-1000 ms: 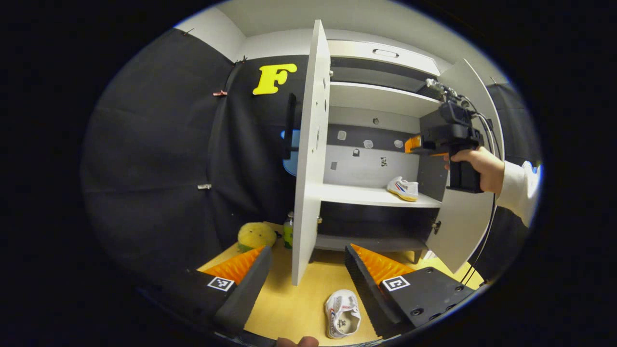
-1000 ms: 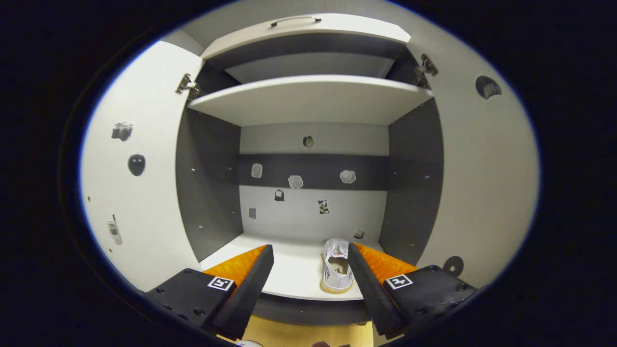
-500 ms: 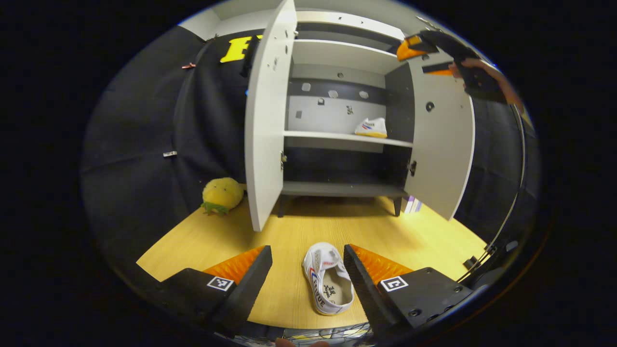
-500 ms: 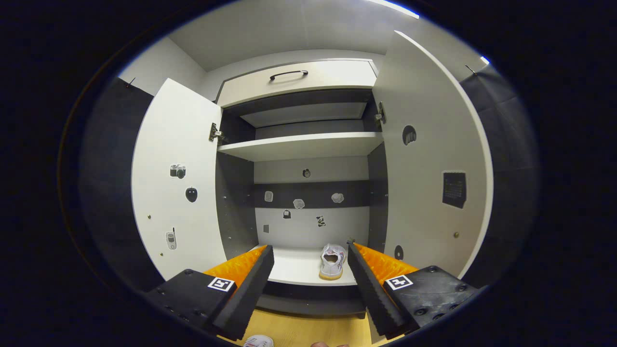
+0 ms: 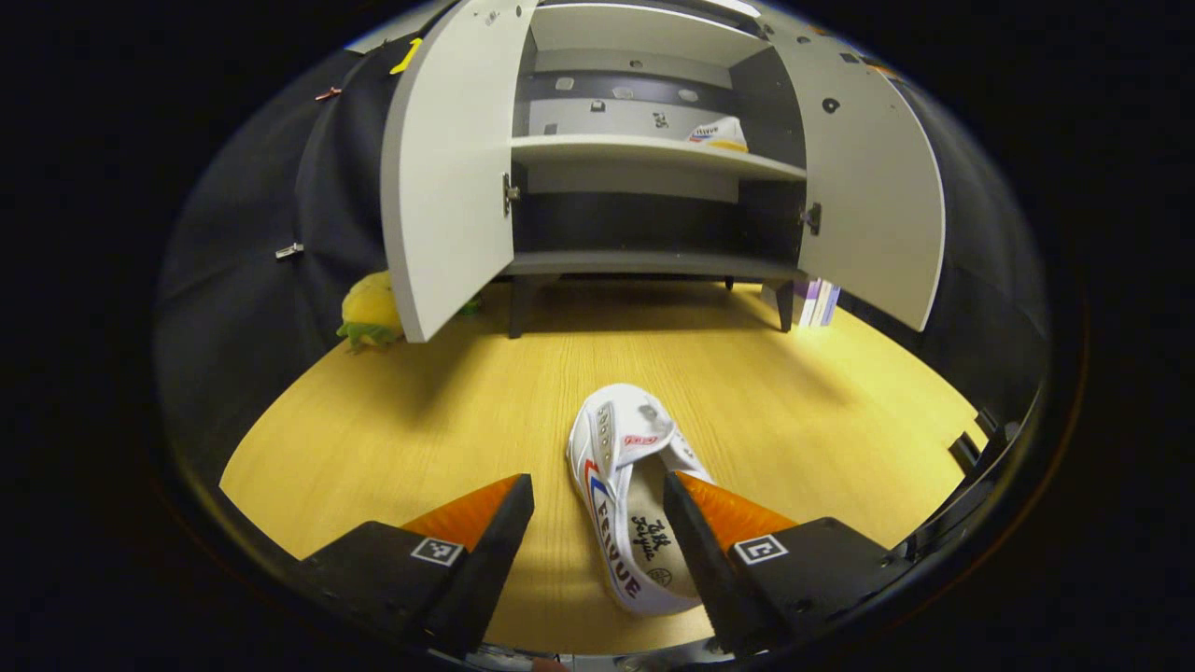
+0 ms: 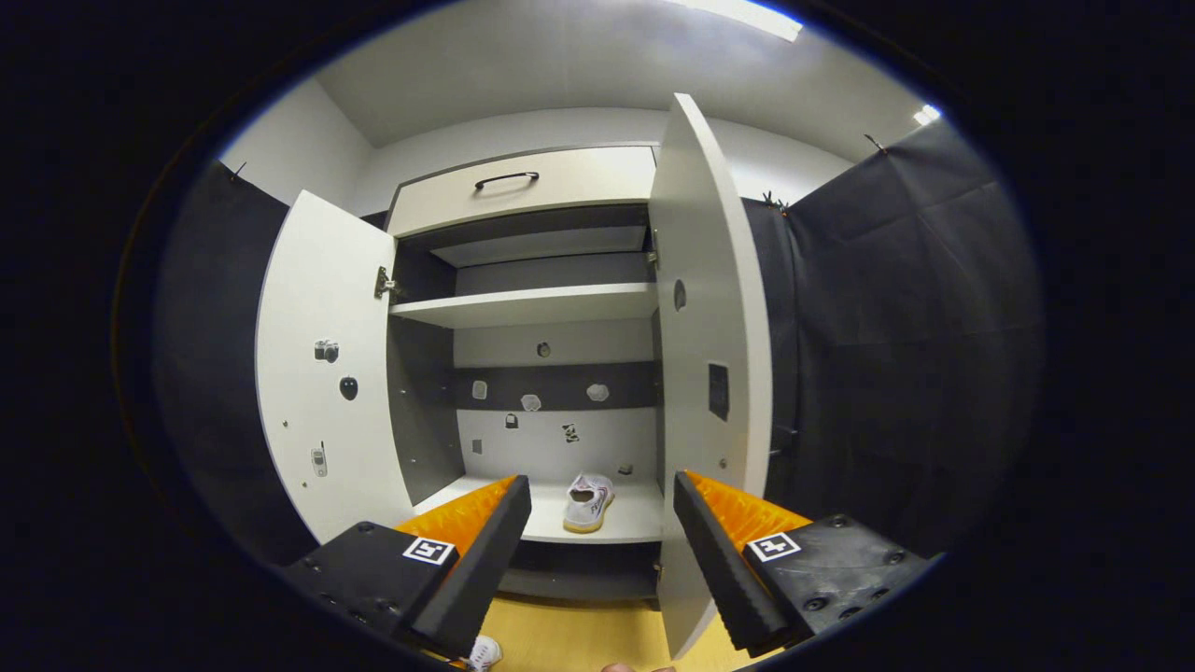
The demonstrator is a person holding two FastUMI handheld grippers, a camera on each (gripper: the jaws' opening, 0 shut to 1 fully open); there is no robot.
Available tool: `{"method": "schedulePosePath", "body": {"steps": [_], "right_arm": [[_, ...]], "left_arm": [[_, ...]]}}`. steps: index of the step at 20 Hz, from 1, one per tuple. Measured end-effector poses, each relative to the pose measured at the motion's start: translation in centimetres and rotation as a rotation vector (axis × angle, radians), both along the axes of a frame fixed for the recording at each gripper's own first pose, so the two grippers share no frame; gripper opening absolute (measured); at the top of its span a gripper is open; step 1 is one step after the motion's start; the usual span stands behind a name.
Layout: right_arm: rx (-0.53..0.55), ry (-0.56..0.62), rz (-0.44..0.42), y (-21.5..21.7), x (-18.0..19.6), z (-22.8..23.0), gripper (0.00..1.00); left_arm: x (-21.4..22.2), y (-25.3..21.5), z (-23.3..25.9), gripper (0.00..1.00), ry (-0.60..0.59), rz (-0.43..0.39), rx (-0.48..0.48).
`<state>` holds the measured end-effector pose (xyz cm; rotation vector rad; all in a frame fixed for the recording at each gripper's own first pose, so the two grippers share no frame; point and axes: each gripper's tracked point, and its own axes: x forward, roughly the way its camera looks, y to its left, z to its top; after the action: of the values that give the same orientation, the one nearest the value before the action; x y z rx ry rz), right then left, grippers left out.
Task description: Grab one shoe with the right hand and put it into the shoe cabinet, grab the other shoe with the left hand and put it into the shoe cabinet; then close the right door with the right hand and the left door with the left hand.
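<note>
A white shoe (image 5: 627,490) lies on the wooden floor (image 5: 448,401), toe pointing toward the shoe cabinet (image 5: 653,154). My left gripper (image 5: 597,537) is open and low over it; the right finger sits over the shoe's opening and the left finger stands beside it, neither pressing. The other white shoe (image 6: 588,501) rests on the middle shelf (image 6: 607,523), also seen in the left gripper view (image 5: 721,133). My right gripper (image 6: 602,532) is open and empty in front of the cabinet, back from the shelf. Both doors, left door (image 6: 322,373) and right door (image 6: 705,355), stand open.
A yellow plush toy (image 5: 369,308) lies on the floor left of the cabinet. Some books (image 5: 815,301) stand by the cabinet's right leg. A drawer with a dark handle (image 6: 509,177) tops the cabinet. Black cloth walls close in both sides.
My left gripper dropped down and closer to the floor shoe, which now lies between its fingers. My right gripper pulled back from the shelf and swung right, leaving its shoe on the shelf.
</note>
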<state>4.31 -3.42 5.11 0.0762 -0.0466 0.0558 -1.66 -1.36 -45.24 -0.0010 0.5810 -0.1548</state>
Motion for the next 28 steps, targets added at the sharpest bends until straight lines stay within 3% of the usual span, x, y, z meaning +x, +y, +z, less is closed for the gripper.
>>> {"method": "schedulePosePath", "body": {"steps": [3, 6, 8, 9, 15, 21, 23, 28], "right_arm": [[-0.009, -0.004, -0.048, -2.6, -0.9, 0.4, 0.95], [-0.022, -0.003, -0.1, -5.4, -1.6, 0.4, 0.98], [-0.025, -0.001, -0.124, -6.7, -1.7, 0.4, 0.96], [-0.028, 0.004, -0.133, -7.2, -1.7, 0.3, 0.95], [-0.042, 0.013, -0.135, -8.7, -1.0, -0.3, 0.98], [-0.003, 0.012, -0.135, -10.6, -0.5, -0.4, 0.98], [0.021, 0.011, -0.141, -11.5, -0.5, -0.4, 0.98], [0.048, 0.059, -0.112, -12.9, 0.1, -2.5, 0.98]], "left_arm": [[1.8, -0.1, -1.6, 0.68, 0.015, 0.003, 0.028], [3.7, -0.7, -1.9, 0.62, 0.003, -0.007, 0.052], [4.9, -0.9, -2.0, 0.52, -0.005, -0.001, 0.073], [5.4, -0.7, -2.3, 0.42, 0.002, 0.007, 0.088], [6.1, 0.0, -2.5, 0.12, 0.049, -0.011, 0.127], [4.5, -1.3, 1.0, 0.1, 0.077, -0.041, 0.112], [4.2, -1.9, 3.6, 0.1, 0.069, -0.028, 0.088], [4.6, -2.5, 11.5, 0.1, 0.036, 0.034, 0.13]]}}
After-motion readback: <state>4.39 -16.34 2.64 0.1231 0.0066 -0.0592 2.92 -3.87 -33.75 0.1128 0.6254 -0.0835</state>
